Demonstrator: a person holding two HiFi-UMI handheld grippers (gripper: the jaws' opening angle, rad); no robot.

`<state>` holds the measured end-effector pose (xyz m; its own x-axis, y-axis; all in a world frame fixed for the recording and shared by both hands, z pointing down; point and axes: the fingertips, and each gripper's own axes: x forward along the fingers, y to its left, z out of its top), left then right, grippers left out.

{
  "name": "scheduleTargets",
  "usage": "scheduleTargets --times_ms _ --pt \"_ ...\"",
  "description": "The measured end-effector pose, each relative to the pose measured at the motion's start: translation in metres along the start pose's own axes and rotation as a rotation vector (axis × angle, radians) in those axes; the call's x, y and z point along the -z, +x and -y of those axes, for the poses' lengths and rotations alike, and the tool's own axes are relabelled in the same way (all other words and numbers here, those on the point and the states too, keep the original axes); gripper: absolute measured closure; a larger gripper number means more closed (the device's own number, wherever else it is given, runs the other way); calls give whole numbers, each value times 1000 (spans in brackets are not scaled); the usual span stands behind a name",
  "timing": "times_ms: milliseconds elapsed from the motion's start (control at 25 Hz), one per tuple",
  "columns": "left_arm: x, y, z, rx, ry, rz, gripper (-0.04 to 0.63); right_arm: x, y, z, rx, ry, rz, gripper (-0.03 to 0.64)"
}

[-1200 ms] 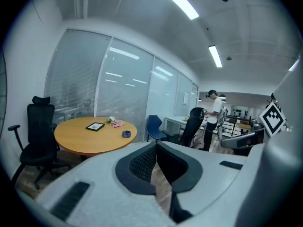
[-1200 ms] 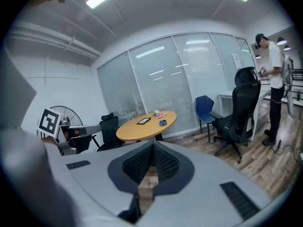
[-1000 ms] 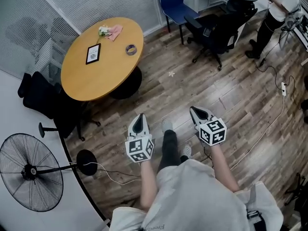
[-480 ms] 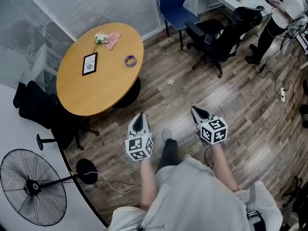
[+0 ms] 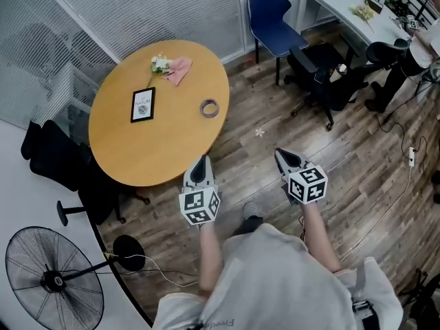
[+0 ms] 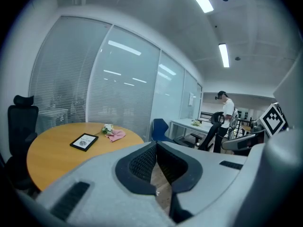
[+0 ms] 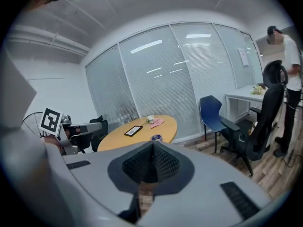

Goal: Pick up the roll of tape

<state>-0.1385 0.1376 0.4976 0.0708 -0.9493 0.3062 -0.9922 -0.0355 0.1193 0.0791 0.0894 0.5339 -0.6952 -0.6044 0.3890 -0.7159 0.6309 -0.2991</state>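
Observation:
The roll of tape (image 5: 210, 108) lies flat near the right edge of the round wooden table (image 5: 130, 150); it also shows as a small ring (image 7: 155, 137) in the right gripper view. My left gripper (image 5: 200, 168) is shut and empty, held over the table's near edge, a good way short of the tape. My right gripper (image 5: 283, 158) is shut and empty too, out over the wood floor to the right of the table. In the left gripper view the tape is hidden behind the jaws.
On the table lie a black framed card (image 5: 142, 104) and a pink cloth with flowers (image 5: 175, 67). A blue chair (image 5: 273, 20) and black office chairs (image 5: 323, 74) stand beyond. A floor fan (image 5: 51, 280) stands at lower left; a person (image 7: 289, 56) stands by the far desk.
Both grippers and the person have moved toward the table. The table and tape now sit closer and lower in the head view. The jaws stayed shut.

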Motion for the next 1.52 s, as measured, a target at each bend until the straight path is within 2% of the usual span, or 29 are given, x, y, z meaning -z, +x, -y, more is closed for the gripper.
scheduleTargets --times_ms 200,560,800,1080,1120,1240,1520 --pt "-13 31 -44 -7 -6 -8 586 -26 55 -10 -17 -17 7 620" --pt "-21 75 -77 -10 -20 -35 586 -49 120 -3 -42 -20 1 620" --pt "-31 119 -94 -42 -42 -23 586 -75 166 18 -81 -53 -10 620" --pt "-58 189 -114 -34 -36 -41 583 -123 227 44 -126 -91 5 618" --pt "-62 198 -115 -35 -36 -44 581 -129 234 48 -131 -94 5 589" --pt "-72 224 -117 -32 -37 -53 534 -143 252 64 -139 -89 1 567" --pt "-74 273 -123 -14 -45 -72 496 -155 288 90 -165 -68 -11 544"
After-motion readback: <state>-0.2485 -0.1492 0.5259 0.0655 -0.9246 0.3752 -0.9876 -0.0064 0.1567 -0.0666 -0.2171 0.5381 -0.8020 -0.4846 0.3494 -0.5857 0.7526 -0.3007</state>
